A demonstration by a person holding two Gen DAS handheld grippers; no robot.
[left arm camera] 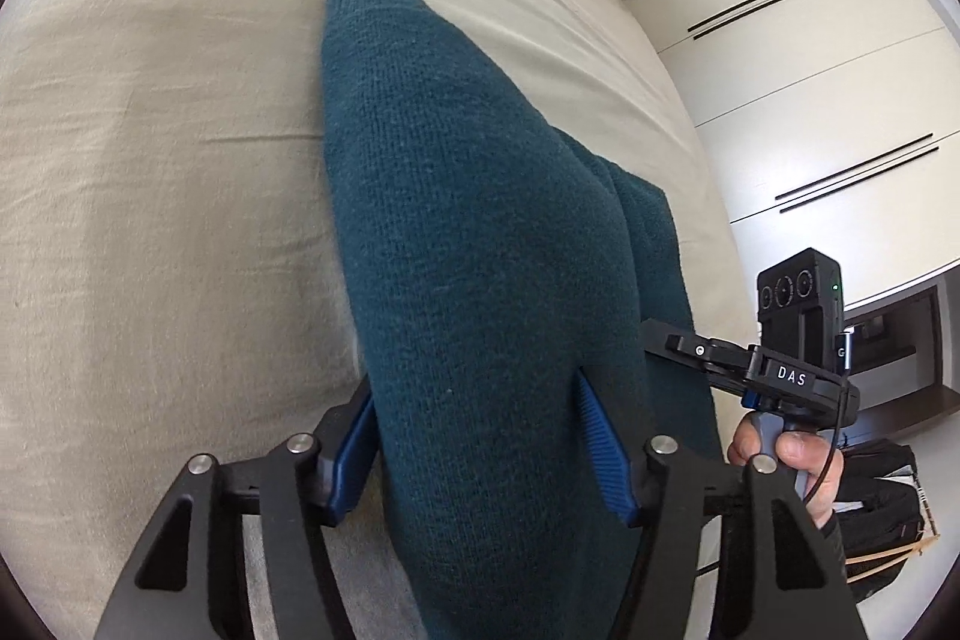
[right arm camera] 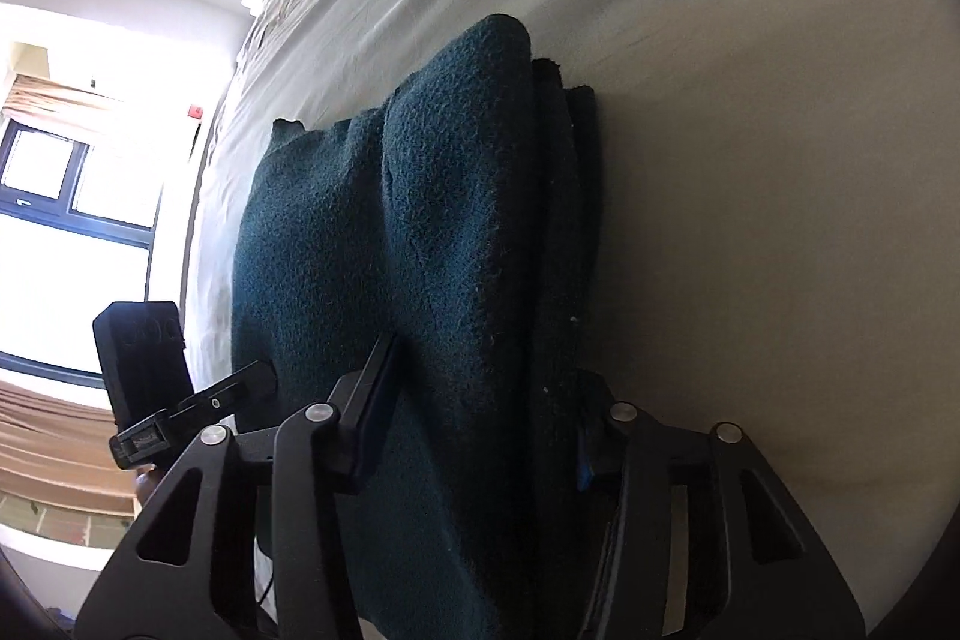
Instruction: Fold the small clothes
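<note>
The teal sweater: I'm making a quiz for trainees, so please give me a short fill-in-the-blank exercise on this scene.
1. The left gripper and the right gripper both clamp the teal ____.
2. The sweater lies over a beige ____.
3. At the far end of the bed sits a white ____.
4. The right wrist view shows a bright ____ at left.

Missing words: sweater; bed; pillow; window
</note>
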